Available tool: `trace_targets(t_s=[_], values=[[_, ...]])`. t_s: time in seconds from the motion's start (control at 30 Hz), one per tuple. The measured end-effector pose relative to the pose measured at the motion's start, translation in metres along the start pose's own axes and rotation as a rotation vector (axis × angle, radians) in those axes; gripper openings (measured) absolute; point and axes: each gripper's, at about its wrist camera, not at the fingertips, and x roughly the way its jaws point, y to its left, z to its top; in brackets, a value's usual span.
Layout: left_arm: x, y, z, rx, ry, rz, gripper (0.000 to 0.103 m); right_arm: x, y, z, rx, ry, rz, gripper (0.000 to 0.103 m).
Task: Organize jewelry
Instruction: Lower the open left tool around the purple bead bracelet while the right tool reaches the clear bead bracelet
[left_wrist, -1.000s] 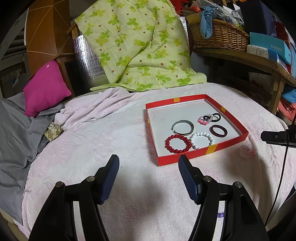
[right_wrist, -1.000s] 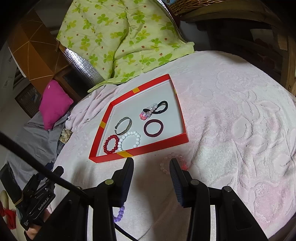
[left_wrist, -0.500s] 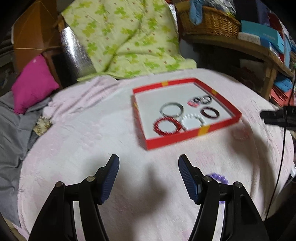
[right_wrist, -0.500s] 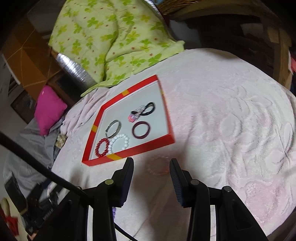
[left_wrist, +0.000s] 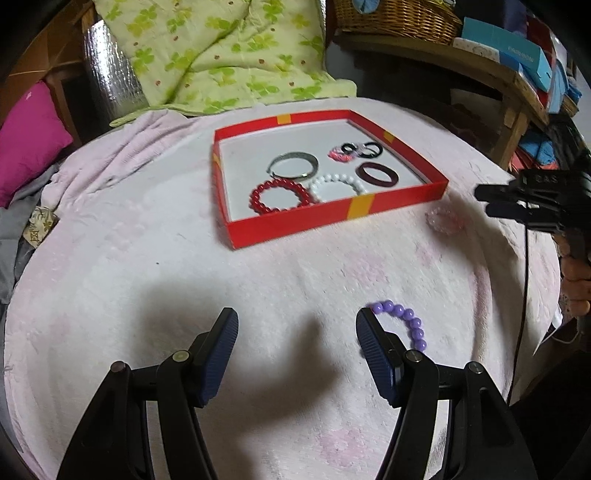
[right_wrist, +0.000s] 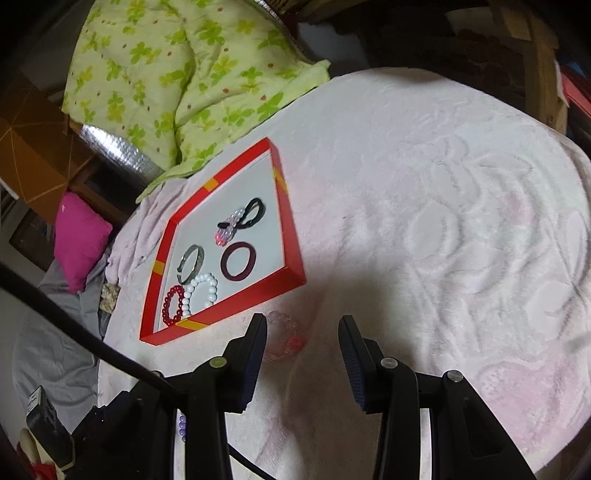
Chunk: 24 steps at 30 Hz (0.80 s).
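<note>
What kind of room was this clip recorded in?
Probably a cluttered bedroom: a pale pink textured blanket covers the work surface, a green floral quilt is heaped behind, and a woven wicker basket sits on a wooden shelf.

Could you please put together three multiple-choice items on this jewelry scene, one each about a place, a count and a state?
1. Where does the purple bead bracelet lie?
A. inside the red tray
B. on the pink blanket, outside the tray
C. in the wicker basket

2. How many beaded bracelets lie outside the red tray?
A. none
B. two
C. four

3. How does the right gripper stand?
A. open, holding nothing
B. shut on the white bracelet
C. shut on the tray's rim

Answers: 1 B, it lies on the pink blanket beside the left gripper. 2 B, the purple one and the pale pink bracelet. 3 A, its pads are apart, with the pale pink bracelet lying just ahead.
</note>
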Motion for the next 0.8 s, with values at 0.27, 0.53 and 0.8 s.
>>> trace_targets(t_s=[0.27, 0.53, 0.8], values=[[0.007, -0.014, -0.004, 0.045, 0.026, -0.021, 0.067, 0.033, 0.016, 0.004, -0.066, 0.048, -0.028, 0.044], [0.009, -0.018, -0.004, 0.056, 0.034, -0.036, 0.067, 0.049, 0.027, -0.004, -0.189, 0.075, -0.120, 0.032], [0.014, -0.038, -0.008, 0.105, 0.057, -0.062, 0.067, 0.052, 0.033, -0.010, -0.277, 0.061, -0.212, 0.017]])
